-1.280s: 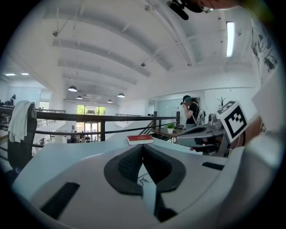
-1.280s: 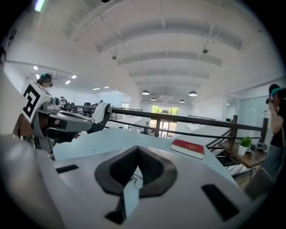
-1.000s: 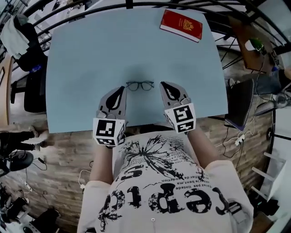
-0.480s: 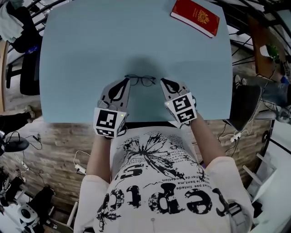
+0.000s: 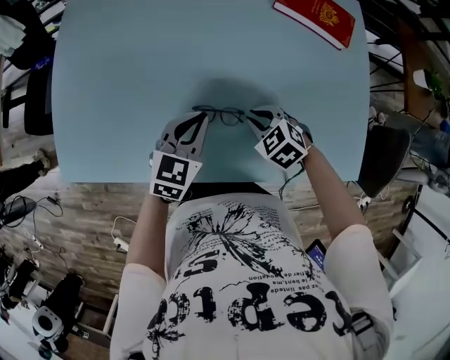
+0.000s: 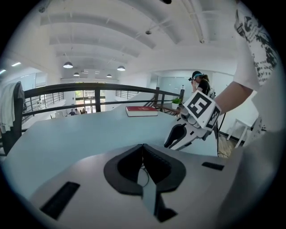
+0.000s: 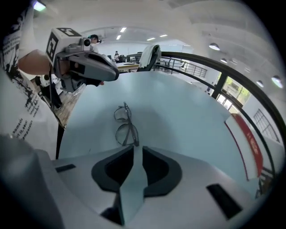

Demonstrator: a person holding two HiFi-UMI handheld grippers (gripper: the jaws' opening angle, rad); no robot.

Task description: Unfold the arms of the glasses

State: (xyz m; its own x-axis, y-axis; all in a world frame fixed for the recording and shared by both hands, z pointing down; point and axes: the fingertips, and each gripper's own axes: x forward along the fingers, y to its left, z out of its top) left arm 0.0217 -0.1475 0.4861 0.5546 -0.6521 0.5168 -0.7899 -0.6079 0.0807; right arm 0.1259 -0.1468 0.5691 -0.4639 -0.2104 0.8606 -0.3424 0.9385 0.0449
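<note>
Thin dark-framed glasses [image 5: 221, 114] lie with arms folded on the light blue table [image 5: 133, 70], near its front edge. My left gripper [image 5: 204, 115] is shut, its tips at the glasses' left end; a thin piece of rim [image 6: 145, 174] shows through the gap behind its tips [image 6: 143, 146]. My right gripper [image 5: 248, 115] is at the right end and tilted steeply down. Its jaws are opening, with nothing between them. In the right gripper view the glasses [image 7: 124, 123] lie just beyond the tips [image 7: 137, 147]. Each gripper shows in the other's view: right gripper [image 6: 178, 133], left gripper [image 7: 111, 74].
A red book [image 5: 318, 17] lies at the table's far right corner; the same book [image 6: 141, 110] shows in the left gripper view. A black railing [image 6: 89, 87] runs behind the table. Dark chairs [image 5: 39, 105] stand at its left side and cables lie on the wooden floor [image 5: 91, 211].
Both grippers have come down and closed in on the two ends of the glasses. The right gripper has rolled and tipped downward. The glasses have not moved.
</note>
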